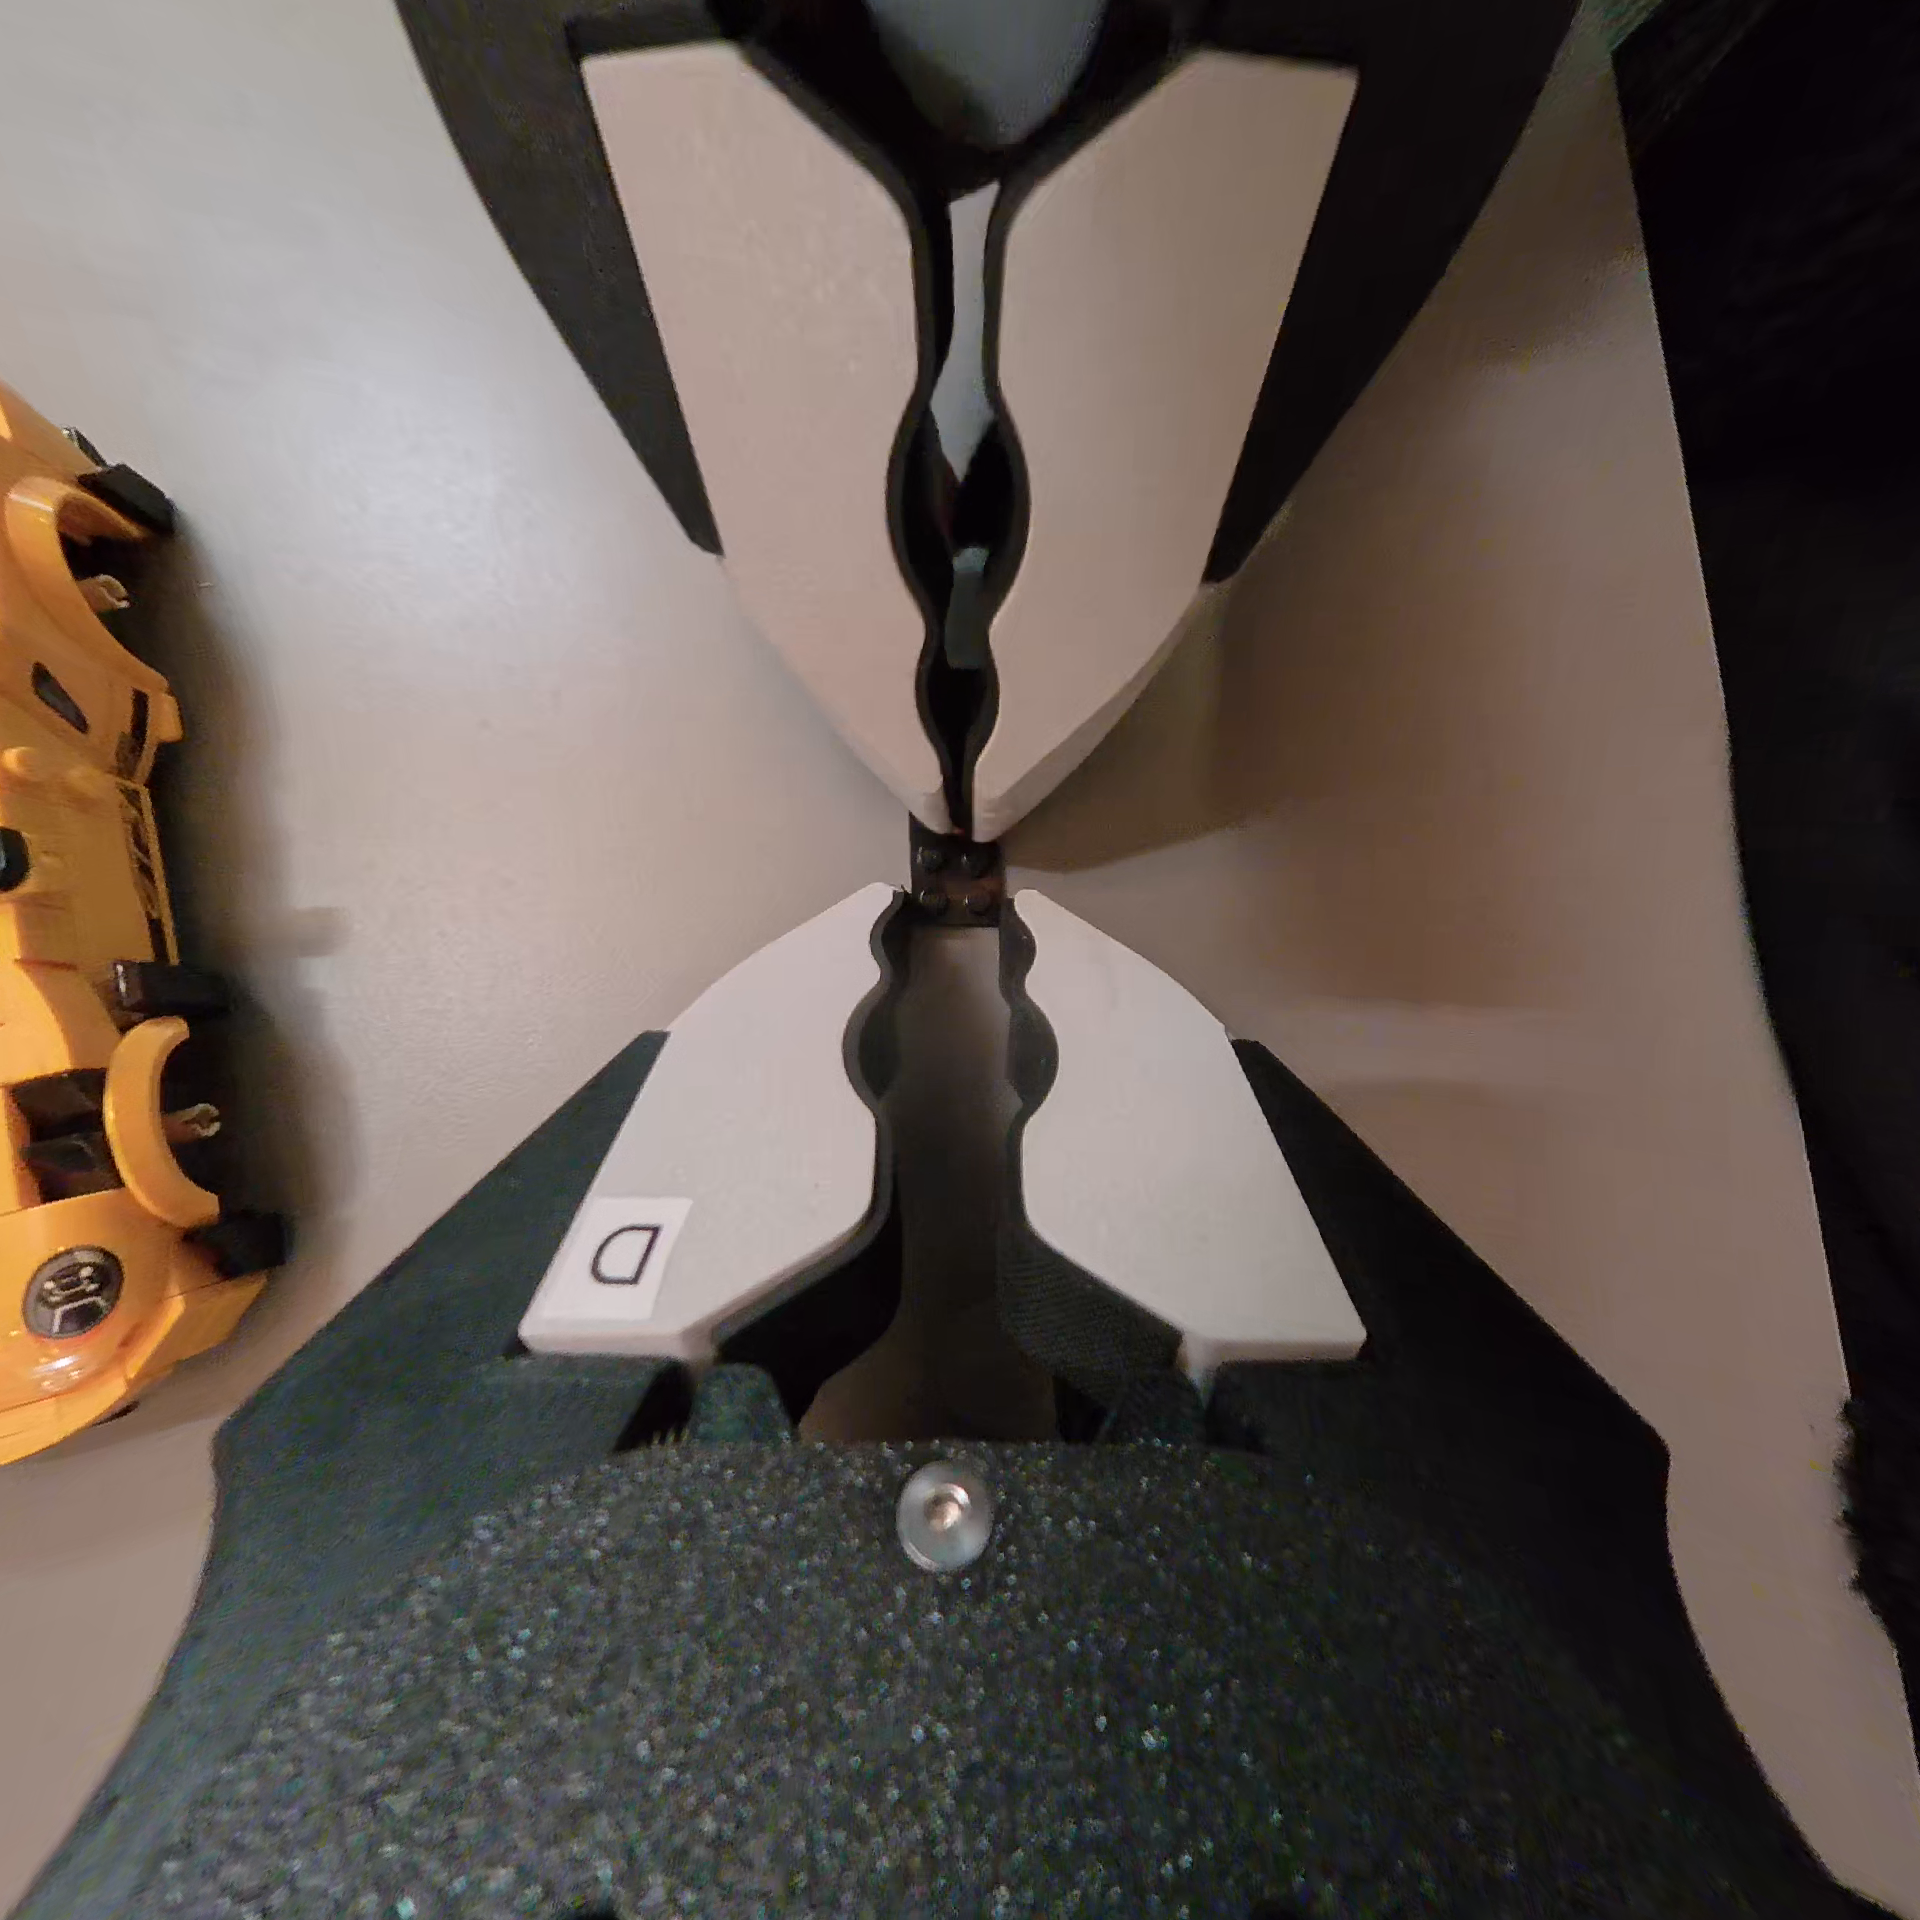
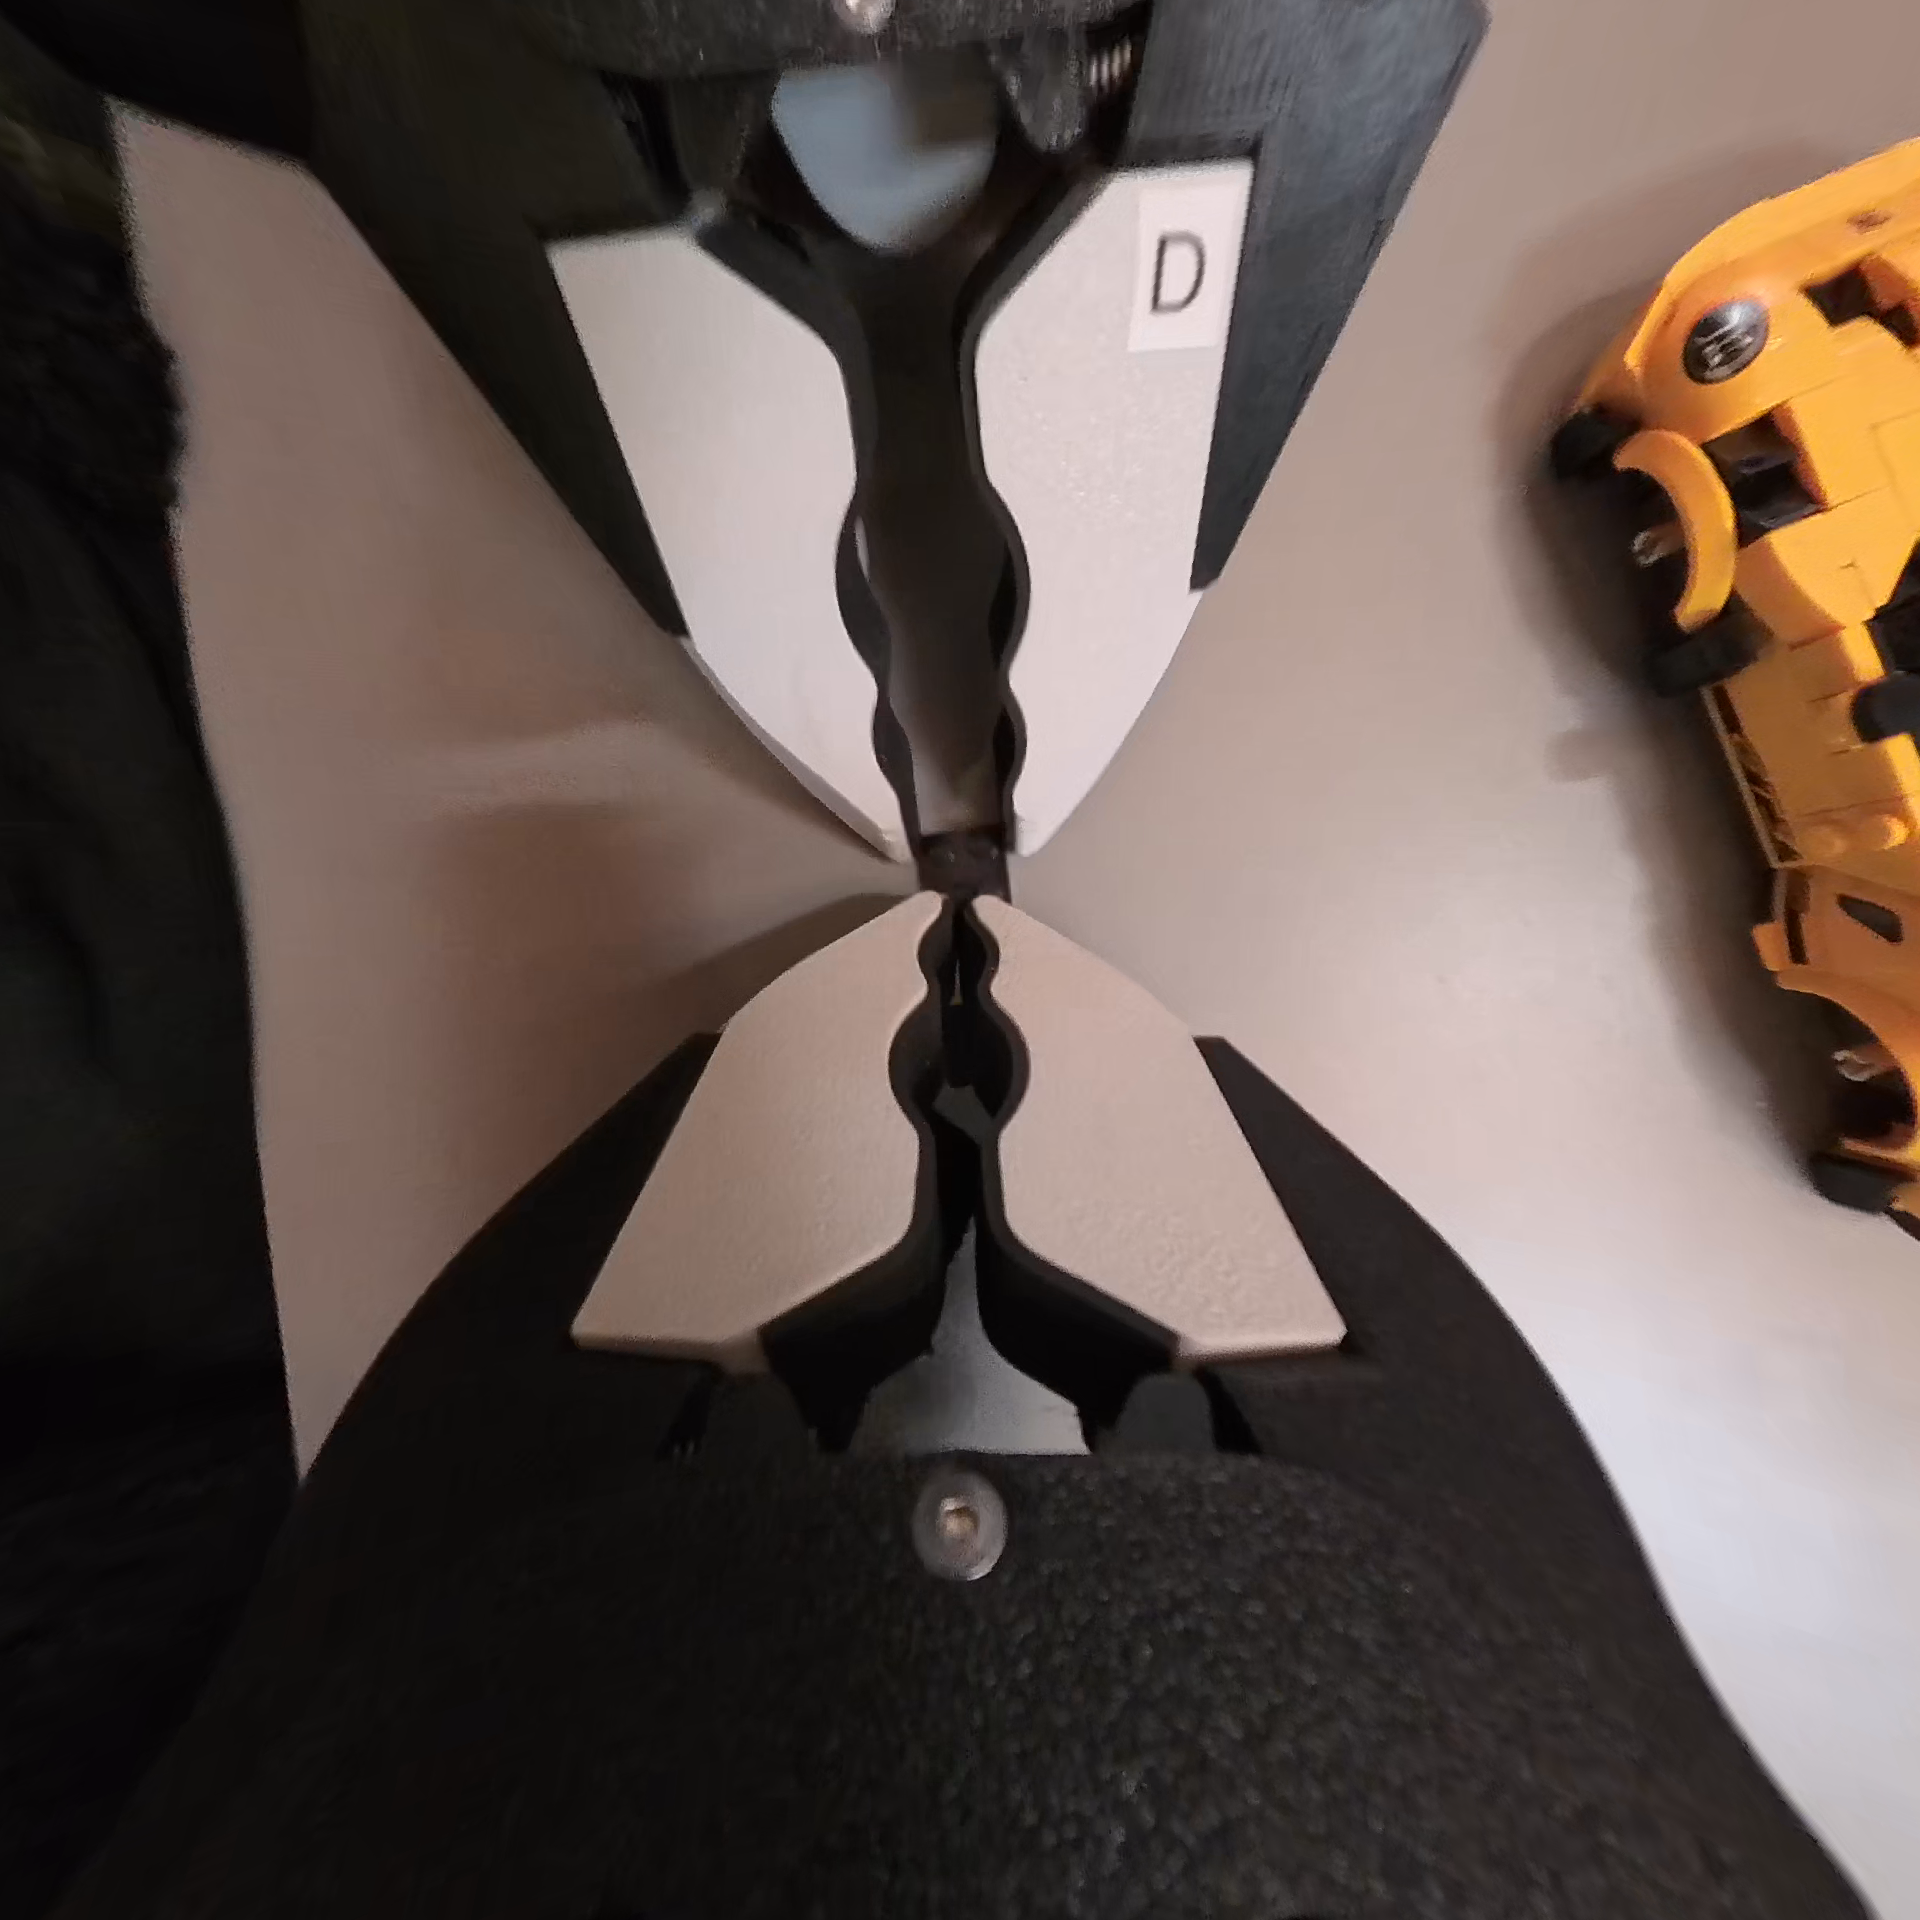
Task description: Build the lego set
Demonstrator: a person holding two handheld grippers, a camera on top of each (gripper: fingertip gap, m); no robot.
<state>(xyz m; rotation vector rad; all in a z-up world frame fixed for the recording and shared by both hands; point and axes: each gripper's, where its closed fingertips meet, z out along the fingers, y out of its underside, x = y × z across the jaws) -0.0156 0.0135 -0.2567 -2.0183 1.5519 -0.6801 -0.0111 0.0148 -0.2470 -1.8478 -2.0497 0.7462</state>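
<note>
At the left of the left wrist view, the yellow lego car lies on the pale table, well apart from both tools, with its long axis running away from the camera.

In the middle, the left gripper grasps a small black studded piece between its tips, studs facing the camera. The right gripper comes from the opposite side, nose to nose. Its fingers are pressed almost together and its tips touch the far edge of the piece. I cannot tell if it pinches that edge.

The two tools lie on one line with the piece between them, so I judge the next move is a push or a handover along this line. The car is beside the line.

At the right is only dark fabric.
</note>
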